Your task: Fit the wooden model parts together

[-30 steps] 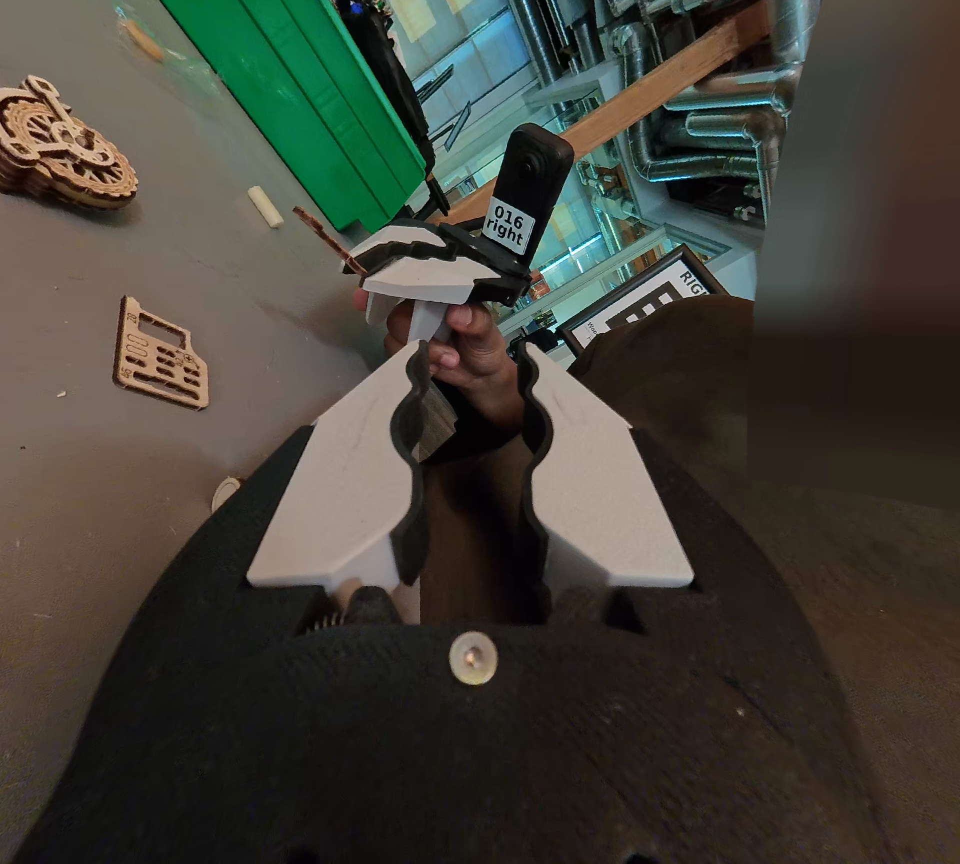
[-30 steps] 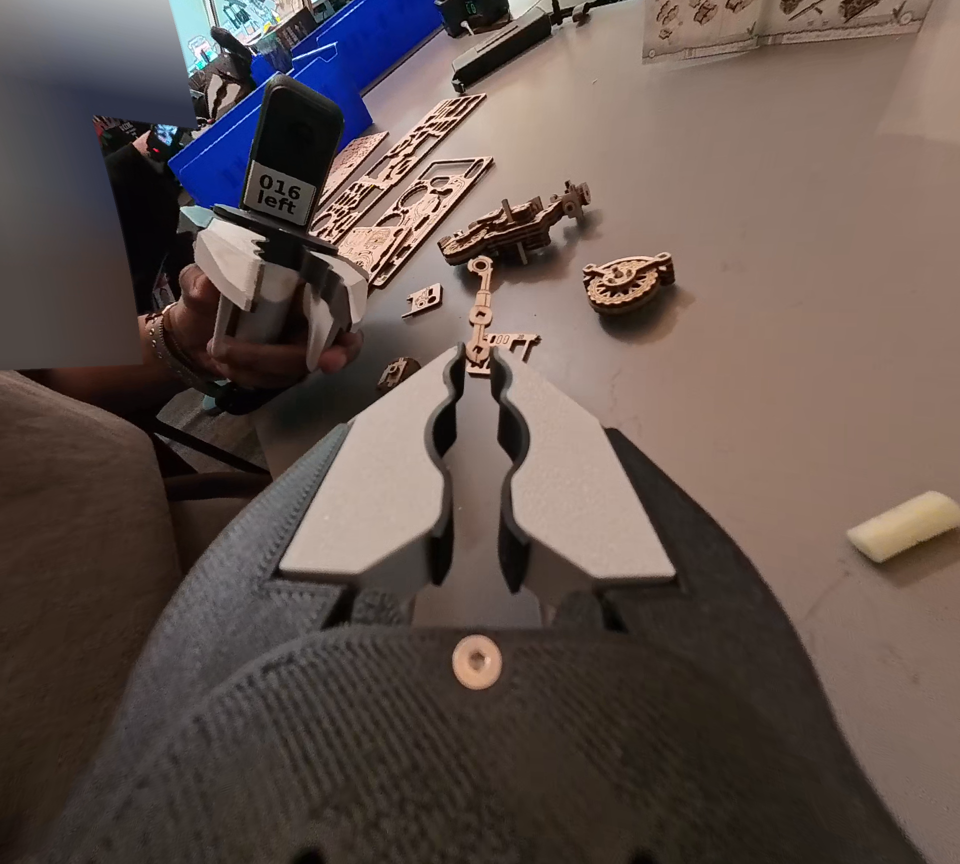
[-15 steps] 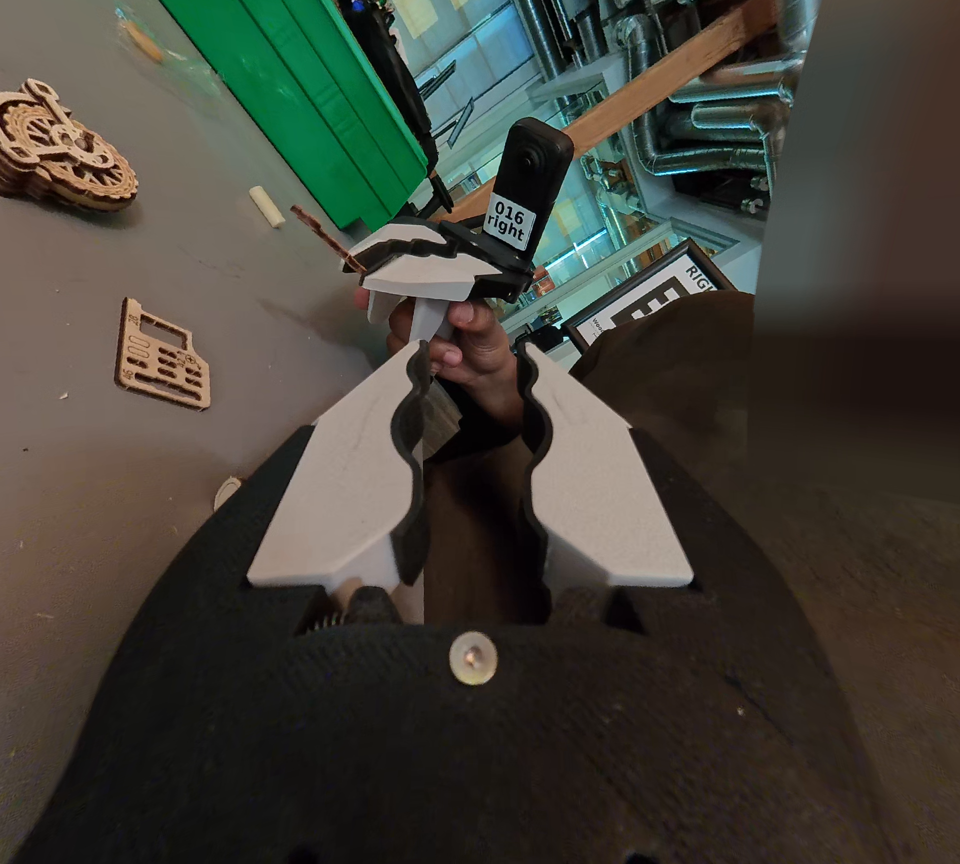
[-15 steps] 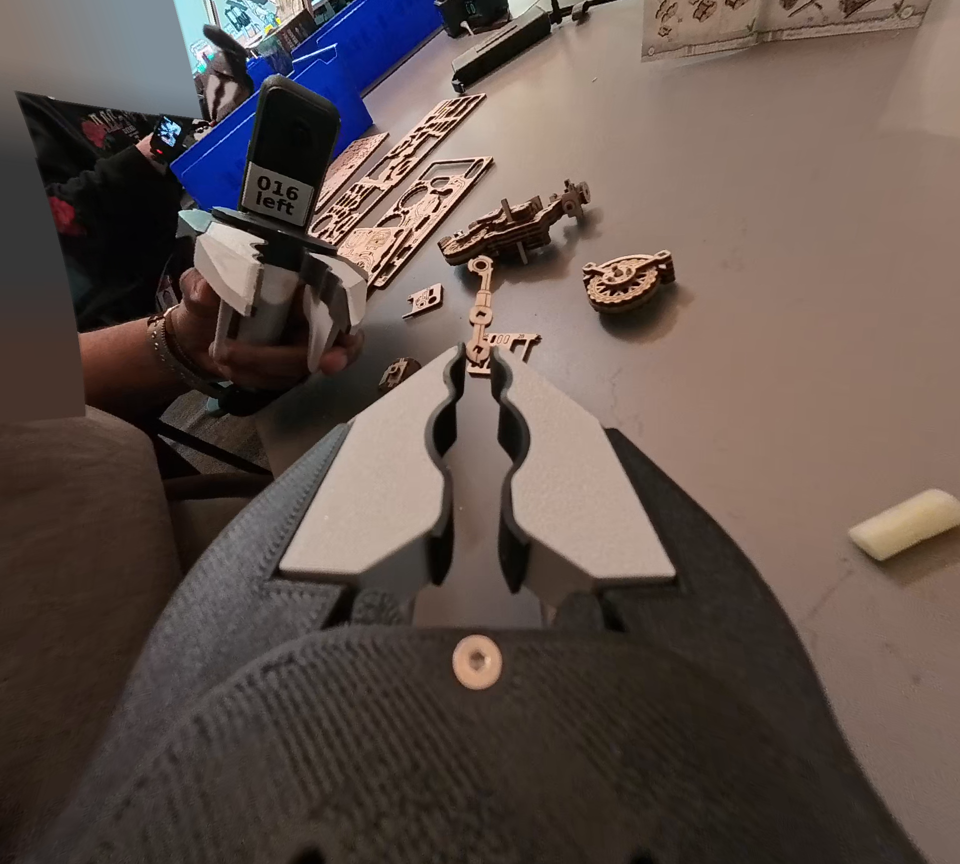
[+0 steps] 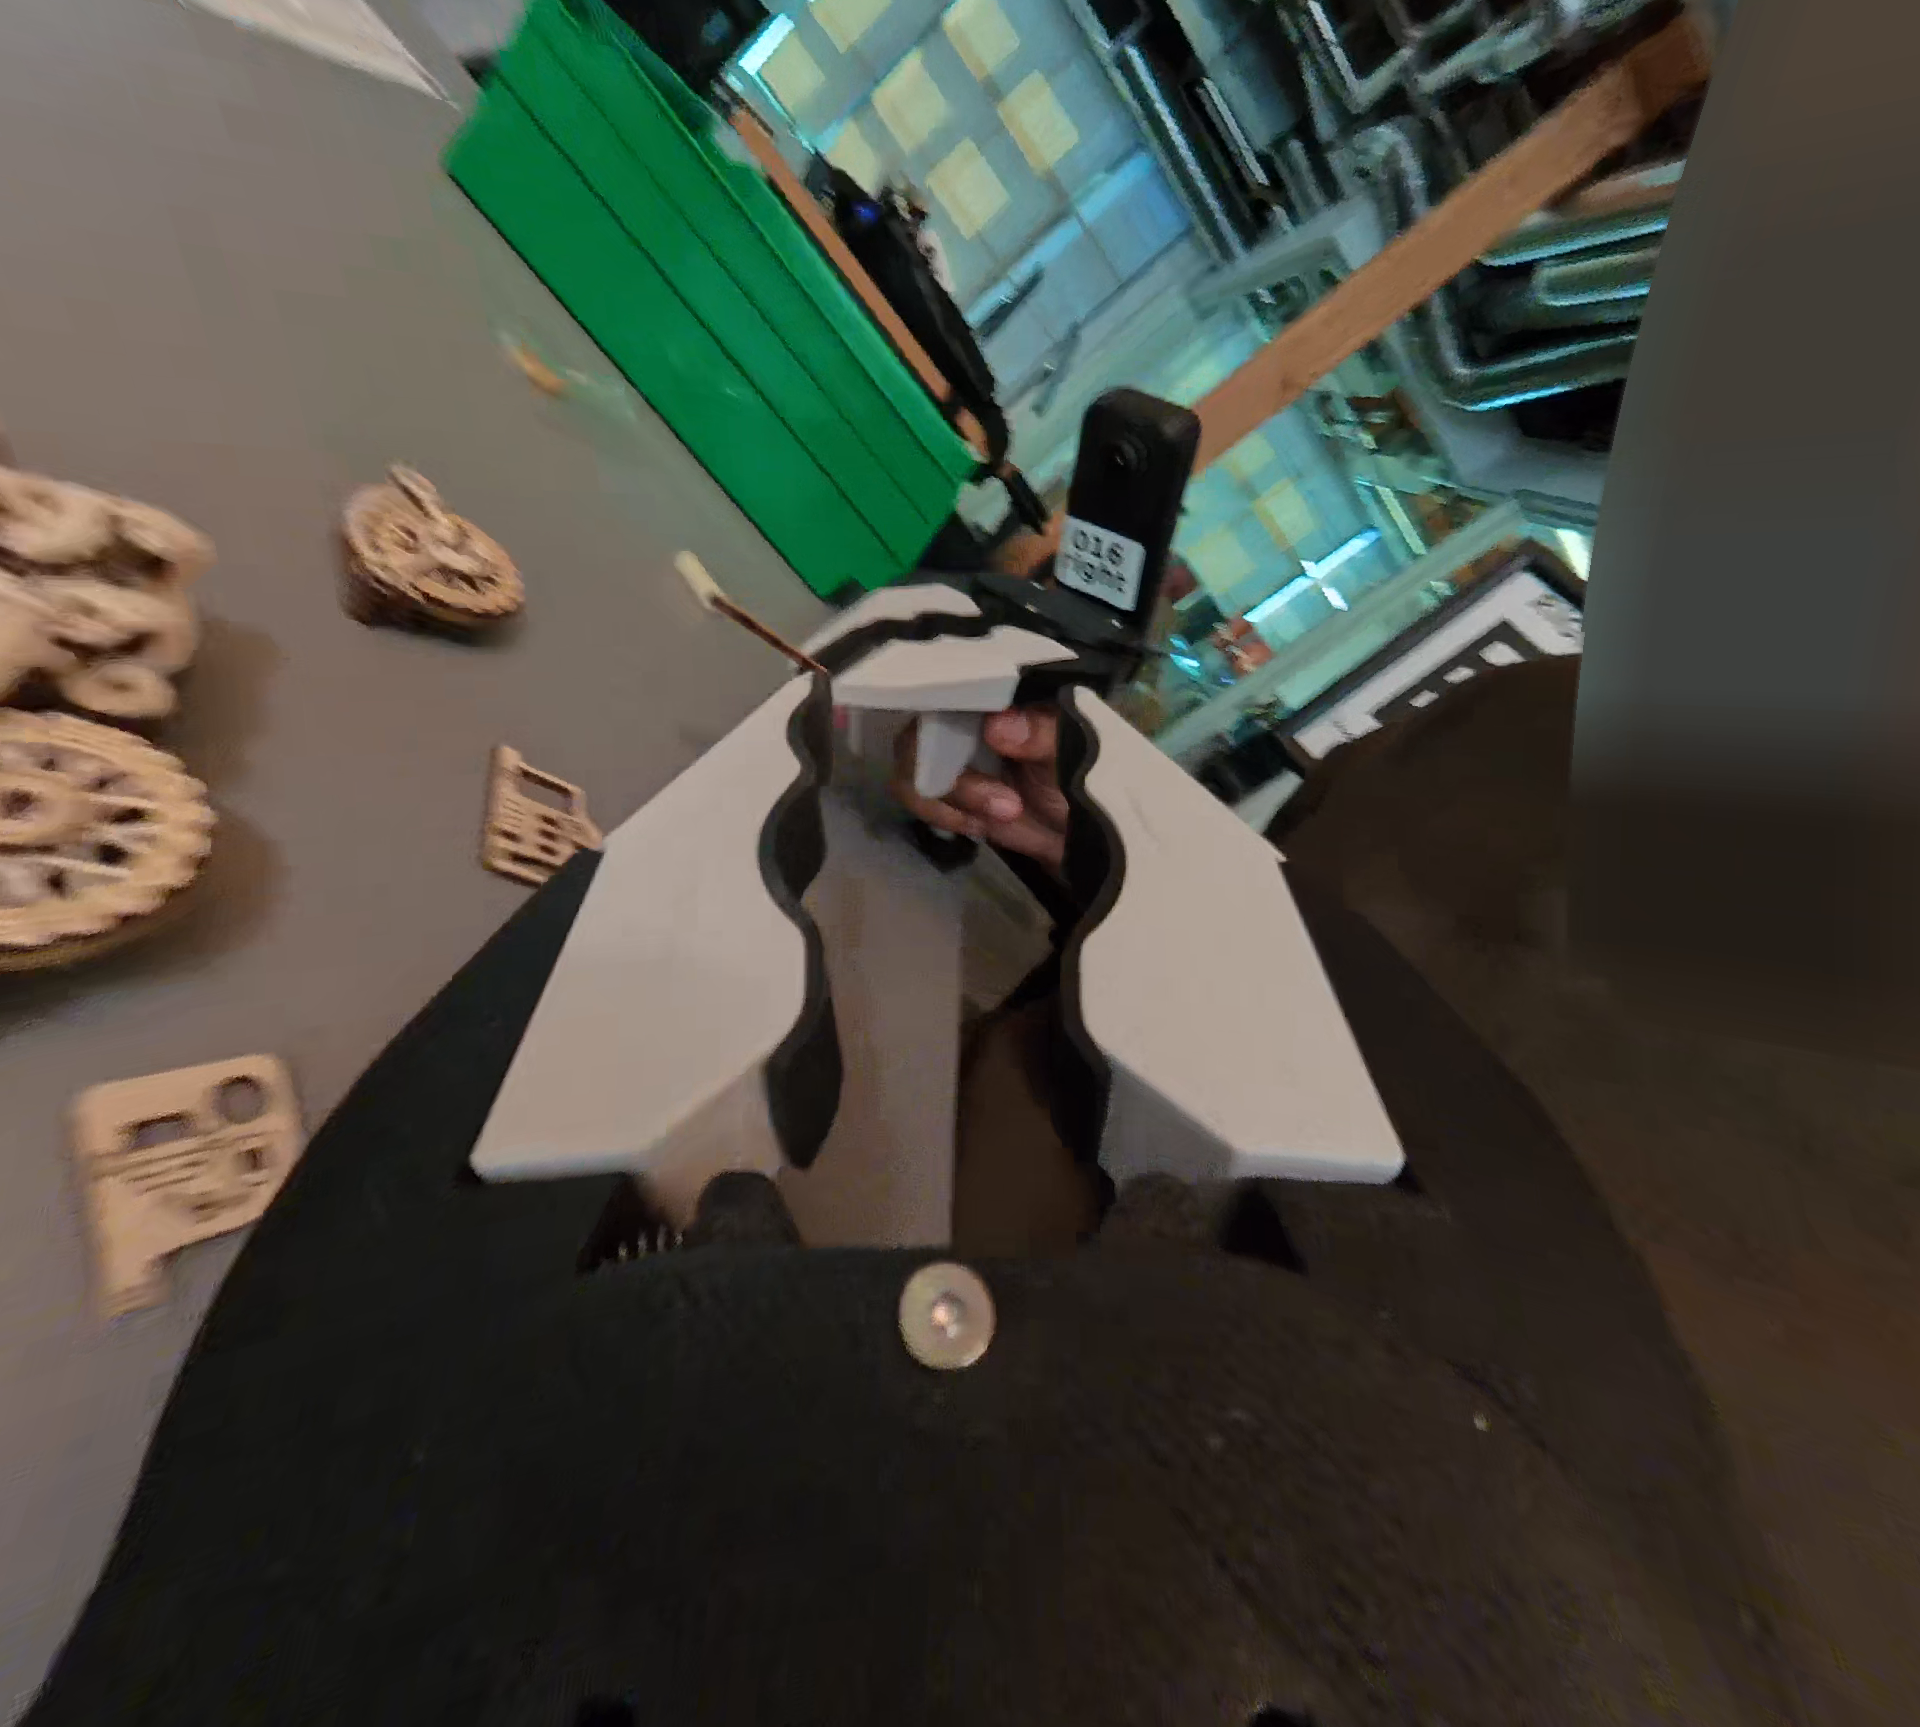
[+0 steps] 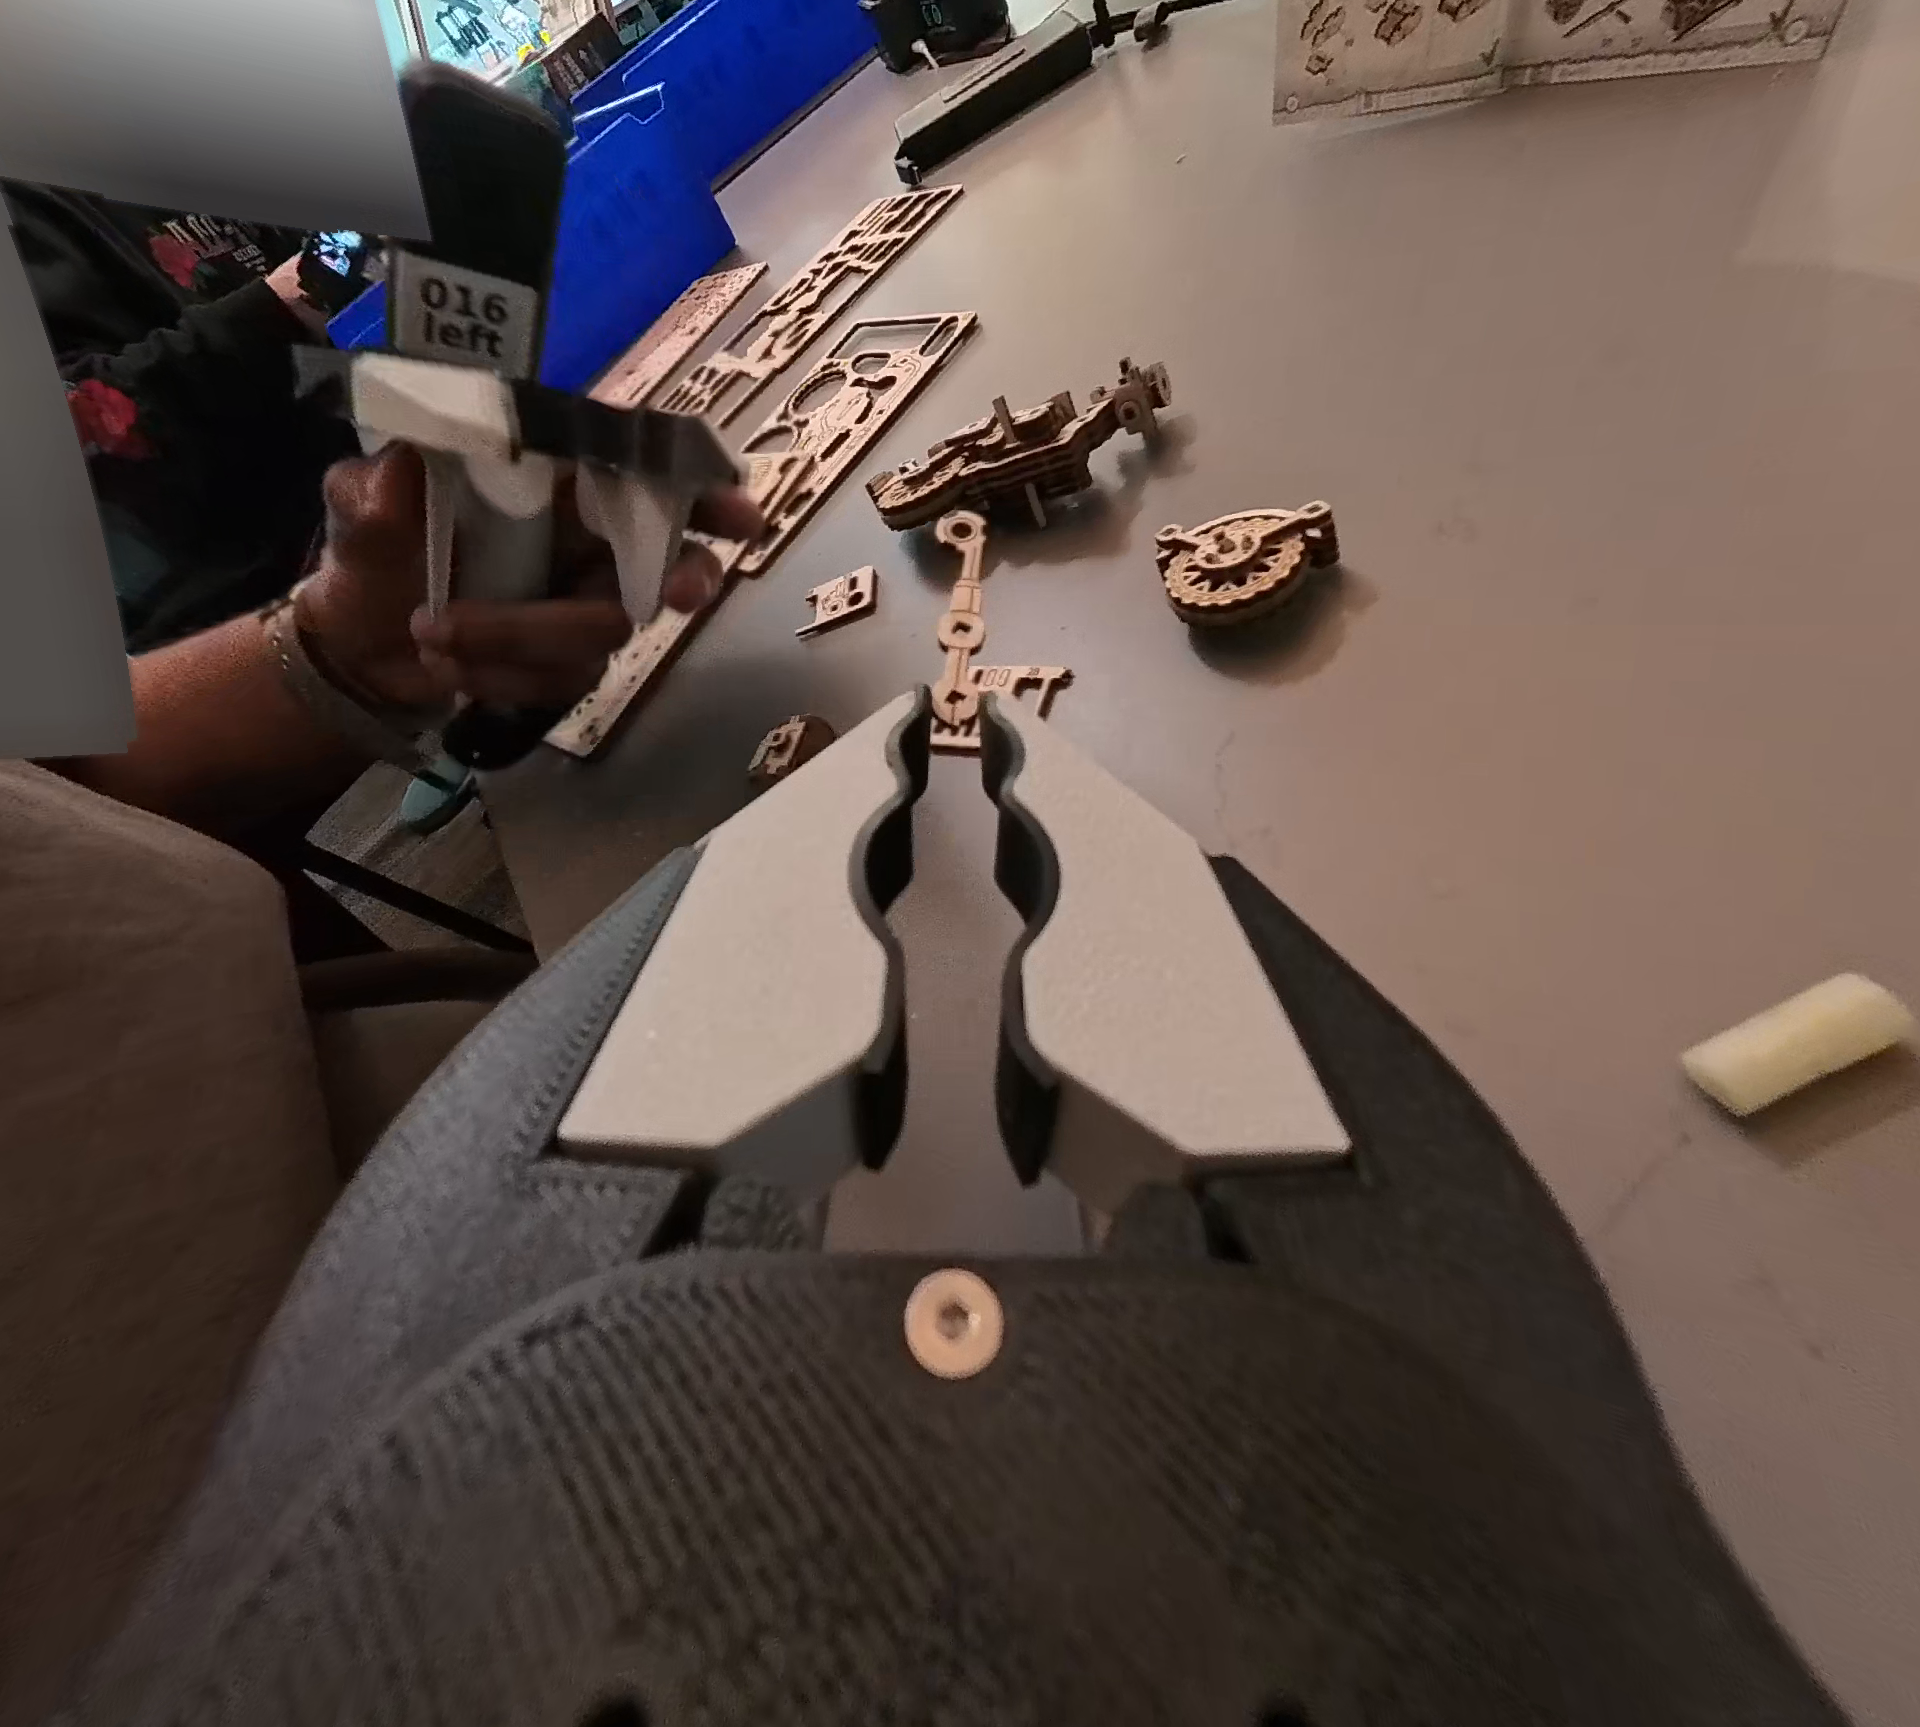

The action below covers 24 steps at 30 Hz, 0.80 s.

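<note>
The left gripper (image 6: 644, 472) has swung from upright to level over the cut-out wooden sheets (image 6: 831, 420) at frame left; its own view now takes in more wooden assemblies (image 5: 83, 804).

Even indoor light, soft shadows, motion blur leftward, wide-angle bending at edges.

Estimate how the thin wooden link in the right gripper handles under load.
Probably light and stiff but fragile: the link is a slim strip pierced by holes. The right gripper pinches only its near end, so side force could likely snap or pivot it.
</note>
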Each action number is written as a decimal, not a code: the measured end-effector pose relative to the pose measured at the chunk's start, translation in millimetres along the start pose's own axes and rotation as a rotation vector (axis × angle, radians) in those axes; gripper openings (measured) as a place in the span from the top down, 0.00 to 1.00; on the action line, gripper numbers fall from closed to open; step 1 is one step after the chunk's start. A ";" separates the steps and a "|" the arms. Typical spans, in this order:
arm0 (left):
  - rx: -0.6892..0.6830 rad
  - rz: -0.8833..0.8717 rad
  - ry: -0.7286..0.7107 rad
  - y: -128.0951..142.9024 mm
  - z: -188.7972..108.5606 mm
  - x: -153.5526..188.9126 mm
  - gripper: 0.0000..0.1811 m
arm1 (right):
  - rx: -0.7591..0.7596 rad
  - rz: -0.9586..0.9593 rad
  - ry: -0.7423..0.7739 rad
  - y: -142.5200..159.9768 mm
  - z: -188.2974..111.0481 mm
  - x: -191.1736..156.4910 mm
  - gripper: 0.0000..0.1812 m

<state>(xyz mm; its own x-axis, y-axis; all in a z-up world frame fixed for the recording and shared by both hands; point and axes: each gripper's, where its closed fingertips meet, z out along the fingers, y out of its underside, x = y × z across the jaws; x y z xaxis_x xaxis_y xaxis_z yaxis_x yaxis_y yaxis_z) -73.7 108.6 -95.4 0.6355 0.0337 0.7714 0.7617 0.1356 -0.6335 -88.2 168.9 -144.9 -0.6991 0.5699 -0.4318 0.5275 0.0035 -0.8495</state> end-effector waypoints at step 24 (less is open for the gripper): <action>-0.496 0.570 -0.860 -17.7 -47.7 -135.8 0.60 | -0.004 -0.019 0.033 -1.5 1.0 8.2 0.96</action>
<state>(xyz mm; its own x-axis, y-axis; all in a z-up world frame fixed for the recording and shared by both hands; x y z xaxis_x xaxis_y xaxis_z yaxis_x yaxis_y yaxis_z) -167.5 54.3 -191.8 0.7532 0.6572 0.0289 0.4774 -0.5159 -0.7113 -95.2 172.8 -147.5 -0.6929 0.5966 -0.4050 0.5161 0.0180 -0.8564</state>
